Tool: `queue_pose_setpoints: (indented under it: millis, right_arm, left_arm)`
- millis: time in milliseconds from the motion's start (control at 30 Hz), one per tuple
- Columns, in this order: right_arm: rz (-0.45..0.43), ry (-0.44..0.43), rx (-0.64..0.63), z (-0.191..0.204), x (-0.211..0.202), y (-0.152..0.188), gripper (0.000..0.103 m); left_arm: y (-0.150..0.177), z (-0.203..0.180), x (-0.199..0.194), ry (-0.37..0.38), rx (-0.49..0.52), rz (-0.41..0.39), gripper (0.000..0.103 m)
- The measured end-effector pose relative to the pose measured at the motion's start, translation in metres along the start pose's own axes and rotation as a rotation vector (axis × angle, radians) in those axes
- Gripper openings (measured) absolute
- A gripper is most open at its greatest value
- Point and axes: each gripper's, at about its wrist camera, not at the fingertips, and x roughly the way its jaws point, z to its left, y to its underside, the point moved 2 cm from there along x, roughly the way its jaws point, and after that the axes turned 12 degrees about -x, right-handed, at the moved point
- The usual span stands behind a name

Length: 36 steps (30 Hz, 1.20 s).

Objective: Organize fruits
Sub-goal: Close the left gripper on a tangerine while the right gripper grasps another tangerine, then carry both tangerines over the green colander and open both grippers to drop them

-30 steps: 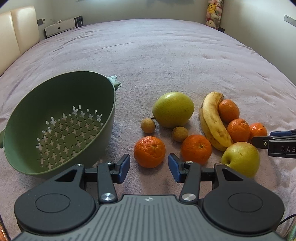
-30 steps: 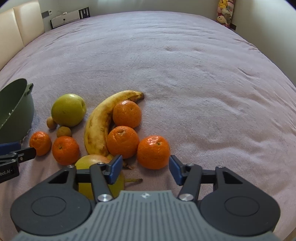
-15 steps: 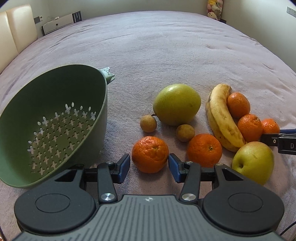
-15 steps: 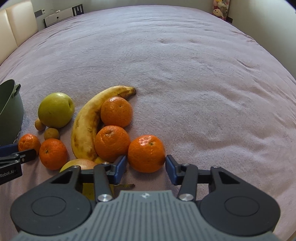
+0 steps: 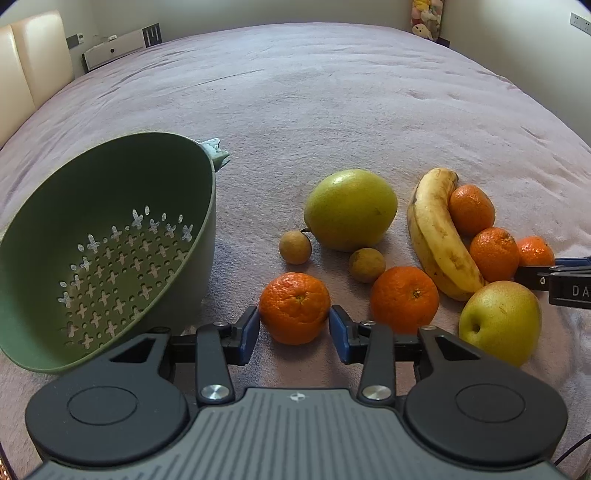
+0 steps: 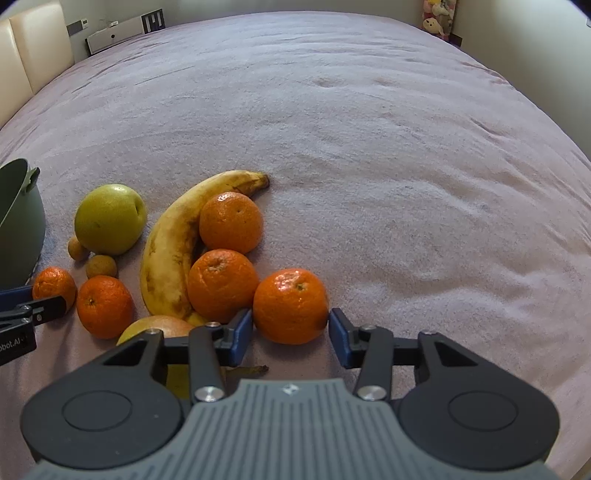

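Fruit lies on a mauve bedspread. My left gripper (image 5: 293,326) is open, its blue pads on either side of a mandarin (image 5: 294,307), at or just off its skin. My right gripper (image 6: 290,328) is open around another mandarin (image 6: 290,305) in the same way. A tilted green colander (image 5: 110,243) stands left of the fruit. Between the grippers lie a banana (image 5: 439,240), a large green fruit (image 5: 351,208), a yellow apple (image 5: 500,325), other mandarins (image 5: 404,298) and two small brown fruits (image 5: 294,246).
The bedspread (image 6: 369,147) stretches wide beyond the fruit. A headboard (image 5: 33,66) is at the far left, plush toys (image 5: 426,16) at the far right corner. The right gripper's finger (image 5: 554,273) shows at the left view's right edge.
Both grippers moved forward and down until each open pair of pads flanks a mandarin. The fruit and colander have not moved.
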Motion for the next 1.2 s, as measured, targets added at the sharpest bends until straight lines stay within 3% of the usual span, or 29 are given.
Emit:
queue_pose_setpoints:
  millis: [200, 467, 1200]
  right_arm:
    - [-0.008, -0.006, 0.010, 0.001, -0.008, 0.002, 0.042]
    - [-0.070, 0.012, -0.012, 0.010, -0.032, -0.001, 0.041]
    - [-0.252, -0.064, -0.231, 0.090, -0.090, -0.024, 0.040]
  left_arm:
    - [0.000, 0.001, -0.010, -0.016, -0.016, -0.003, 0.044]
    - [-0.001, 0.003, -0.028, 0.021, -0.054, -0.013, 0.040]
    - [-0.017, 0.028, -0.106, 0.107, -0.119, -0.186, 0.038]
